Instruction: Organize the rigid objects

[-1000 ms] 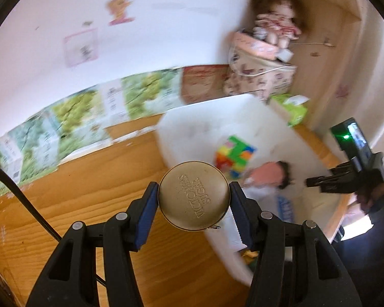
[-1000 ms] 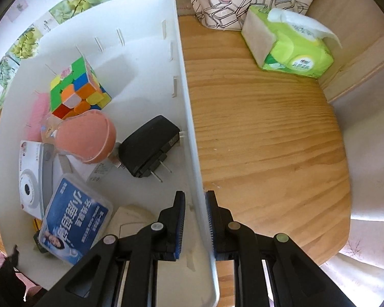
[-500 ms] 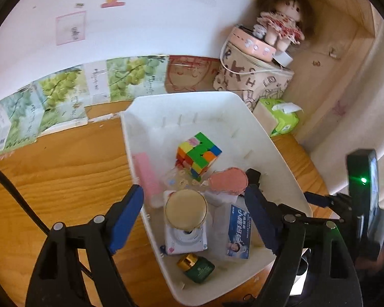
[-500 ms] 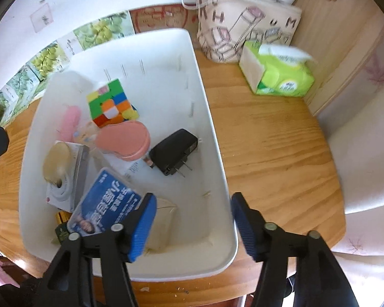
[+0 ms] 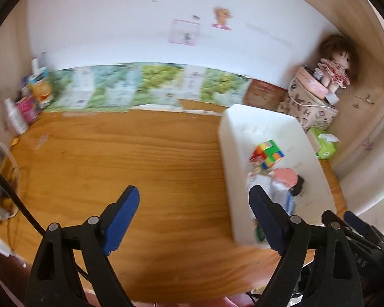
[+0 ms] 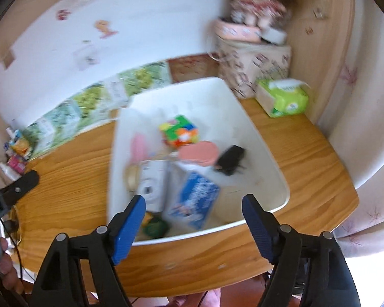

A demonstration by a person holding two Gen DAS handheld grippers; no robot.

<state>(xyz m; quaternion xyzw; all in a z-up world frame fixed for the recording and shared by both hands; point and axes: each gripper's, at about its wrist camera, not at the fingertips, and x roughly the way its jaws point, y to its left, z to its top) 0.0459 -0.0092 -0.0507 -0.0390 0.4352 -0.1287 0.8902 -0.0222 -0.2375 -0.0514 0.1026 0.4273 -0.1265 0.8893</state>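
A white bin (image 6: 256, 128) stands on the wooden table (image 5: 115, 153); it also shows in the left wrist view (image 5: 233, 179). It holds a colour cube (image 6: 179, 131), a pink oval lid (image 6: 198, 153), a black plug adapter (image 6: 230, 160), a white camera (image 6: 151, 186), a blue packet (image 6: 192, 202) and the round gold tin (image 6: 131, 177). My left gripper (image 5: 193, 220) is open and empty over the table, left of the bin. My right gripper (image 6: 193, 226) is open and empty above the bin's near rim.
A green tissue pack (image 6: 284, 99) and a patterned box (image 6: 253, 66) with a doll (image 6: 256, 7) on top stand at the back right. Small bottles and packets (image 5: 25, 102) crowd the far left corner. Cables (image 5: 2, 199) lie at the left edge.
My left gripper let go of the gold tin into the bin, then swung left and back over the table. My right gripper opened off the bin's wall and pulled back.
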